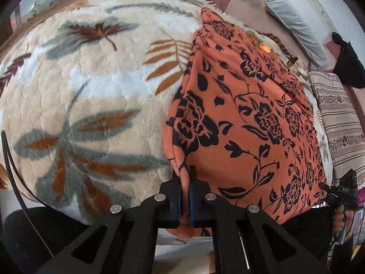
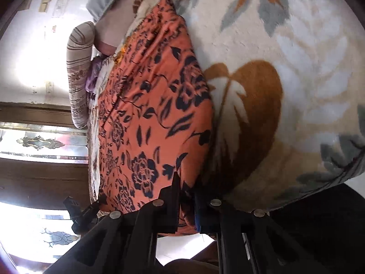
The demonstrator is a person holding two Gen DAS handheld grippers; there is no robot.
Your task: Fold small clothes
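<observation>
An orange garment with a black flower print (image 1: 246, 118) lies stretched along the right side of a plush leaf-patterned blanket (image 1: 91, 86). My left gripper (image 1: 185, 178) is shut on the garment's near left corner at the bed's front edge. In the right wrist view the same garment (image 2: 150, 118) runs away from me, left of the blanket (image 2: 285, 68). My right gripper (image 2: 186, 189) is shut on the garment's other near corner. The right gripper also shows at the far right of the left wrist view (image 1: 342, 191), and the left one shows in the right wrist view (image 2: 79, 212).
Striped pillows (image 1: 340, 123) and a grey pillow (image 1: 294, 22) lie along the bed's right side, with a black cloth (image 1: 349, 64) beyond. A striped bolster (image 2: 78, 77), a wall and patterned glass doors (image 2: 41, 143) stand to the left in the right wrist view.
</observation>
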